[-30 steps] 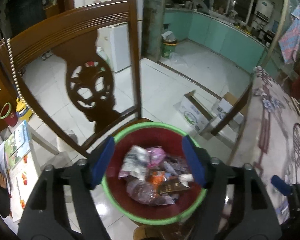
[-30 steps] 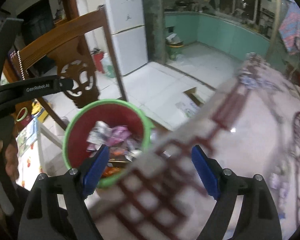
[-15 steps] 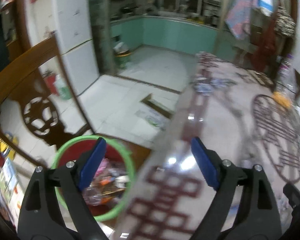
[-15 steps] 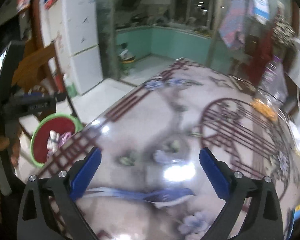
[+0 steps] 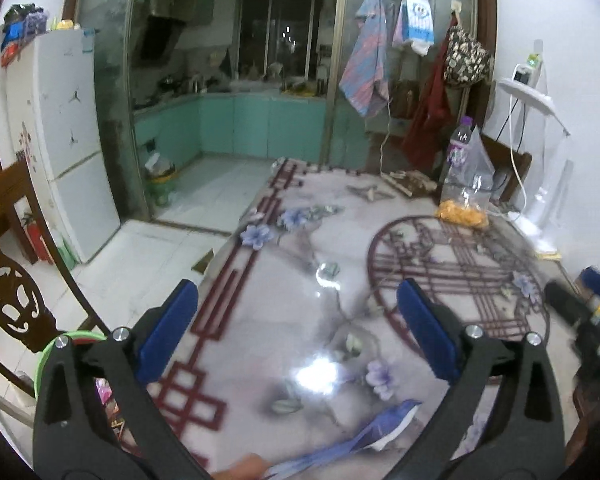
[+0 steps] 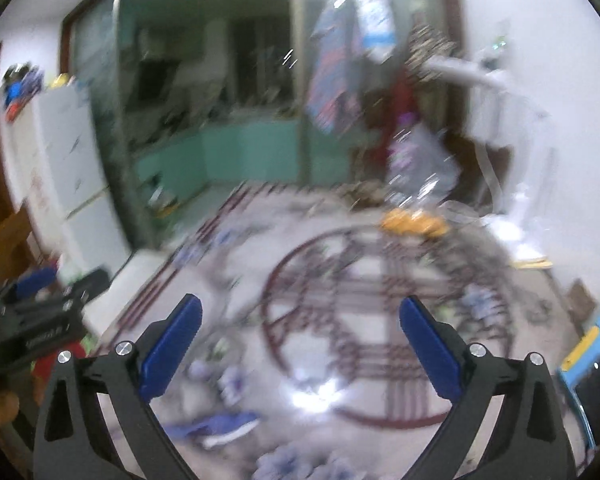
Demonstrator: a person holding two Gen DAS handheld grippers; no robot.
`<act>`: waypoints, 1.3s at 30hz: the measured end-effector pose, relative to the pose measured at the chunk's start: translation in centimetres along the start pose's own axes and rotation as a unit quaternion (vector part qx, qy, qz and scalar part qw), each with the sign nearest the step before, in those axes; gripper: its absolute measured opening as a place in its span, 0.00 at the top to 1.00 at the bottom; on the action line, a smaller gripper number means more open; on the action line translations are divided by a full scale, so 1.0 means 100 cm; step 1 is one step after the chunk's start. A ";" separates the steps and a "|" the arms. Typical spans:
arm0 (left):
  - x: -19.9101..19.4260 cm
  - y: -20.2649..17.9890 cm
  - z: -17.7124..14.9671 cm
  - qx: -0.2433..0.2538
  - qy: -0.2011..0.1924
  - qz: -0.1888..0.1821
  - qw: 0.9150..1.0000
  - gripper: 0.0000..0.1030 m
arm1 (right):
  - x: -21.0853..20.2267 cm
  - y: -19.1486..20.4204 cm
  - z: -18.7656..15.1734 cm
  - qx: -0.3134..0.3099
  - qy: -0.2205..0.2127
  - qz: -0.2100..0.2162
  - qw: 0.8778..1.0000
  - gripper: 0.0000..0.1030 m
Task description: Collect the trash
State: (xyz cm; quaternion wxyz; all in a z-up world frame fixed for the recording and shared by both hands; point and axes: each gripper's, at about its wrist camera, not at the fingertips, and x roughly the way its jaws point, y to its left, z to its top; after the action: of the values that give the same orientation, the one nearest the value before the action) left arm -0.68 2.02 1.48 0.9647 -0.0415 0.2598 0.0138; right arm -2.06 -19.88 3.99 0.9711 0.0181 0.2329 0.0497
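Observation:
A blue and white wrapper (image 5: 364, 436) lies flat on the patterned table (image 5: 284, 344) near its front edge; the blurred right wrist view shows this wrapper (image 6: 220, 426) too. My left gripper (image 5: 296, 292) hangs above the table, jaws opening, nothing between them. My right gripper (image 6: 300, 304) is open and empty over the table's round motif. The red bin with a green rim (image 5: 46, 356), holding trash, stands low at the left behind the left gripper's finger.
A plastic bottle (image 5: 460, 140) and a clear bag of orange snacks (image 5: 462, 212) stand at the table's far right beside a white lamp (image 5: 540, 200). A carved wooden chair (image 5: 8, 300) is at the left, a white fridge (image 5: 72, 140) behind it.
Both grippers swung right and up from over the bin to over the table, and their jaws stand wider. The bin slid to the lower left; the wrapper came into view.

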 end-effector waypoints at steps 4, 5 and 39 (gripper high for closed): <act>-0.015 -0.004 -0.002 0.005 -0.054 -0.003 0.999 0.05 | -0.031 -0.013 0.001 0.017 -0.103 -0.074 0.992 0.07; -0.018 -0.004 -0.002 0.002 -0.063 -0.006 0.998 0.05 | -0.036 -0.015 0.000 0.026 -0.126 -0.087 0.988 0.07; -0.004 0.015 -0.016 -0.041 -0.040 0.039 0.998 0.05 | 0.004 0.016 -0.037 -0.033 -0.051 -0.075 0.995 0.07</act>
State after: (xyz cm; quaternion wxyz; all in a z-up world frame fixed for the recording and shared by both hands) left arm -1.86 3.38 0.21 0.9704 -0.0702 0.2219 0.0638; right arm -3.52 -18.23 0.61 0.9827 -0.0294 0.1821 -0.0168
